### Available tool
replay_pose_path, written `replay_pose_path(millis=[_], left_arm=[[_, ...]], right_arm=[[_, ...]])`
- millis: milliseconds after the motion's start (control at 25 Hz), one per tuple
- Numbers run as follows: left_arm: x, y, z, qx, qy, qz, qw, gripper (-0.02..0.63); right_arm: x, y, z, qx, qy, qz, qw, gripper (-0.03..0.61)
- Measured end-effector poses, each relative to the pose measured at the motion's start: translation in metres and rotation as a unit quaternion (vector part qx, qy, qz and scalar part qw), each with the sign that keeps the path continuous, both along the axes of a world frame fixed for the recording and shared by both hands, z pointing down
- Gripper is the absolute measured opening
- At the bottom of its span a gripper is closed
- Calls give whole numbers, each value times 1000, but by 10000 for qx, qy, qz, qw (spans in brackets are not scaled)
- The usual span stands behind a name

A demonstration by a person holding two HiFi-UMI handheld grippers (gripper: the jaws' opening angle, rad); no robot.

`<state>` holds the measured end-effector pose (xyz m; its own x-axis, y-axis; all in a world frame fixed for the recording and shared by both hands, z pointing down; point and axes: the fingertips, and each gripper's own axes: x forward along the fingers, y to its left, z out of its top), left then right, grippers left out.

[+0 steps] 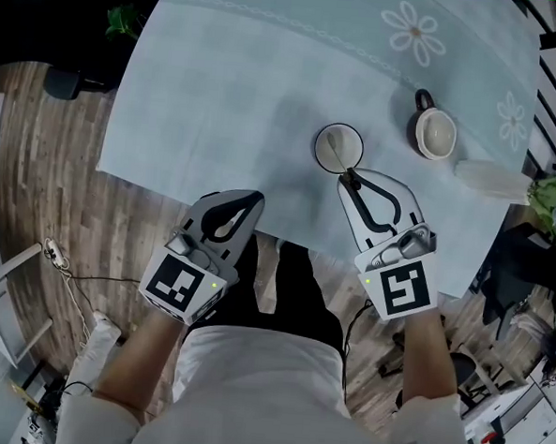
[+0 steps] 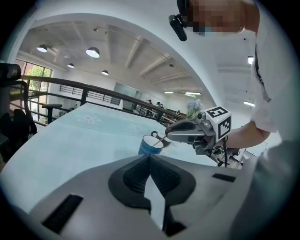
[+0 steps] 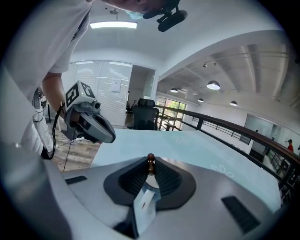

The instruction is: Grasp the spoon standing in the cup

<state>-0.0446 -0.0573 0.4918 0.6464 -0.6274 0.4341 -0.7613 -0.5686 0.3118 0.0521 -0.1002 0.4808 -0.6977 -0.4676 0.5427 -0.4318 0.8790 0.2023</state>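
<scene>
No words, numbers or brand names can be read anywhere. The left marker cube and the right marker cube bear only black-and-white square patterns, no letters. A sheet posted on the glass wall is too small to read.

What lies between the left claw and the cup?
Only bare tablecloth. The head view shows nothing else on the stretch from the left claw to the cup.
</scene>
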Motion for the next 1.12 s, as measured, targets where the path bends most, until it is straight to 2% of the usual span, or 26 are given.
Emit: replay_pose_path(millis=[240,520,680,1120], left_arm=[[0,-6,-27,229,-2,84,9997,18],[5,-11,-65,560,27,219,9982,18],[9,-13,-87,729,34,310,9969,18],[21,-25,-141,1182,39,492,9918,18]], right_arm=[[0,0,-26,148,-95,121,9998,57],[0,3,-63,304,-483,343,9978,57],[-1,3,-93,439,-1109,648,9907,57],[8,3,-156,644,-1671,1005,9787,57]])
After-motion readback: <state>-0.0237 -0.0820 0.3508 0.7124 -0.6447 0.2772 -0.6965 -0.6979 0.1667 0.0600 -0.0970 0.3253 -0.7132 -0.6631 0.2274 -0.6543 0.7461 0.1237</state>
